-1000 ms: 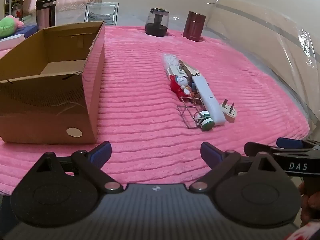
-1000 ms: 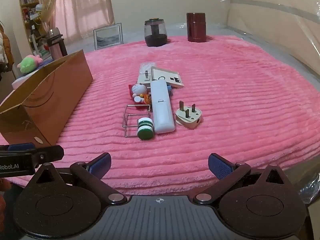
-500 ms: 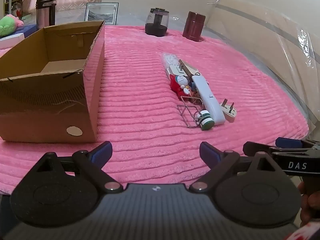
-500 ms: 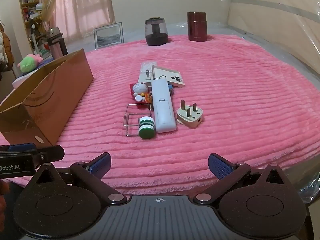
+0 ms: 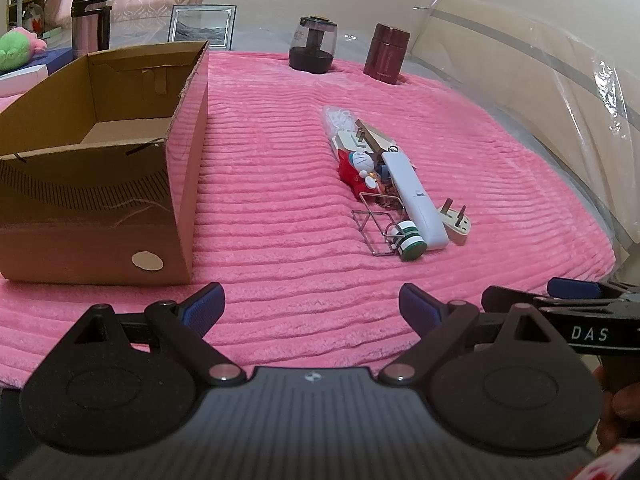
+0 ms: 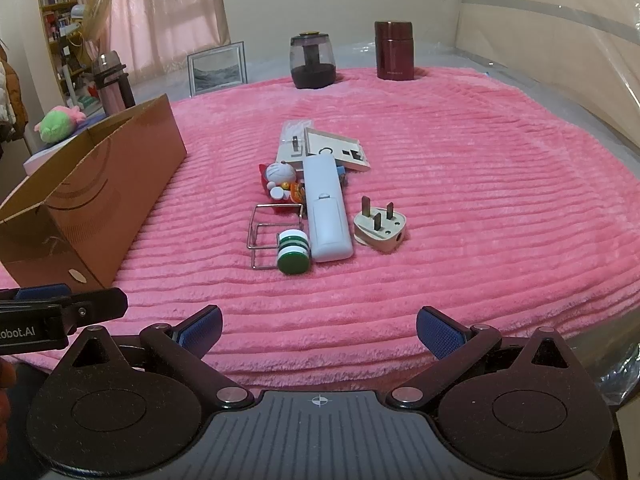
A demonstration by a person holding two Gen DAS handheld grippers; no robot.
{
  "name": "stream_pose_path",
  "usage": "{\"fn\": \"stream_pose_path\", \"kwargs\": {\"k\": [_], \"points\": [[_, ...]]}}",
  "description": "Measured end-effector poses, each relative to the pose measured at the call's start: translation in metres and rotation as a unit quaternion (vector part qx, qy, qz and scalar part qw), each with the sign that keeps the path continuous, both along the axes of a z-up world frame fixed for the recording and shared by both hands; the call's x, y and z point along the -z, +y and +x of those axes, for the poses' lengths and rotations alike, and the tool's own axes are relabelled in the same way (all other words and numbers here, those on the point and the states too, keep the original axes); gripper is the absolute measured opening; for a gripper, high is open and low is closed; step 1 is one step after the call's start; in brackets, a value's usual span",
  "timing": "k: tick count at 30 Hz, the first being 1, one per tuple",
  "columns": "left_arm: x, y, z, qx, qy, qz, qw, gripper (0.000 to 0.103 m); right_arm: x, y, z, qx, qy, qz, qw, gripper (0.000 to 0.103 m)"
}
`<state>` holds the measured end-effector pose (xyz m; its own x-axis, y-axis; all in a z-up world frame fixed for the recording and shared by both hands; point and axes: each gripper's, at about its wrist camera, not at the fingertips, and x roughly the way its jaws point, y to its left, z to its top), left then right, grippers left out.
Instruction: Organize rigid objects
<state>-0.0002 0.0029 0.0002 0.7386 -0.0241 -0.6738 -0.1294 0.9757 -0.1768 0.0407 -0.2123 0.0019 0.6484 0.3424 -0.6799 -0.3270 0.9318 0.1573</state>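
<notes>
While both tongs (image 6: pixel 318 330) gape, the remote (image 6: pixel 326 210) lies ahead, apart

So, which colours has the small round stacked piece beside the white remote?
Green and white stripes, clearest in the right wrist view.

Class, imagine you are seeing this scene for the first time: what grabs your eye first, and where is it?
The ribbed pink blanket fills the view. At its middle lies a tight cluster: a white remote, a three-pin plug and a small cartoon figure. To the left stands an open cardboard box.
</notes>
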Motion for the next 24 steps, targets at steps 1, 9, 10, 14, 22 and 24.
{"fn": "stream_pose_path", "kwargs": {"k": [1, 9, 10, 14, 22, 24], "points": [[-0.0001, -0.0002, 0.0001, 0.000, 0.000, -0.001, 1.0000, 0.092, 0.0002, 0.0002, -0.0002, 0.000, 0.000, 0.000, 1.000, 0.101], [-0.0005, -0.0001, -0.0007, 0.000, 0.000, -0.002, 1.0000, 0.092, -0.0002, 0.0009, 0.0008, 0.000, 0.001, 0.000, 1.000, 0.101], [-0.0007, -0.0004, -0.0007, 0.000, 0.000, -0.002, 1.0000, 0.092, -0.0005, 0.0009, 0.0008, 0.000, 0.001, -0.001, 1.000, 0.101], [-0.0002, 0.0004, -0.0016, -0.001, -0.001, -0.002, 1.0000, 0.092, 0.0007, 0.0012, 0.0017, 0.000, 0.002, -0.002, 1.000, 0.101], [-0.0002, 0.0002, -0.0021, 0.000, -0.001, -0.001, 1.0000, 0.092, 0.0004, 0.0012, 0.0014, 0.000, 0.003, -0.002, 1.000, 0.101], [-0.0001, 0.0001, -0.0022, 0.000, 0.000, -0.002, 1.0000, 0.092, 0.0001, 0.0004, 0.0017, 0.001, 0.004, -0.001, 1.000, 0.101]]}}
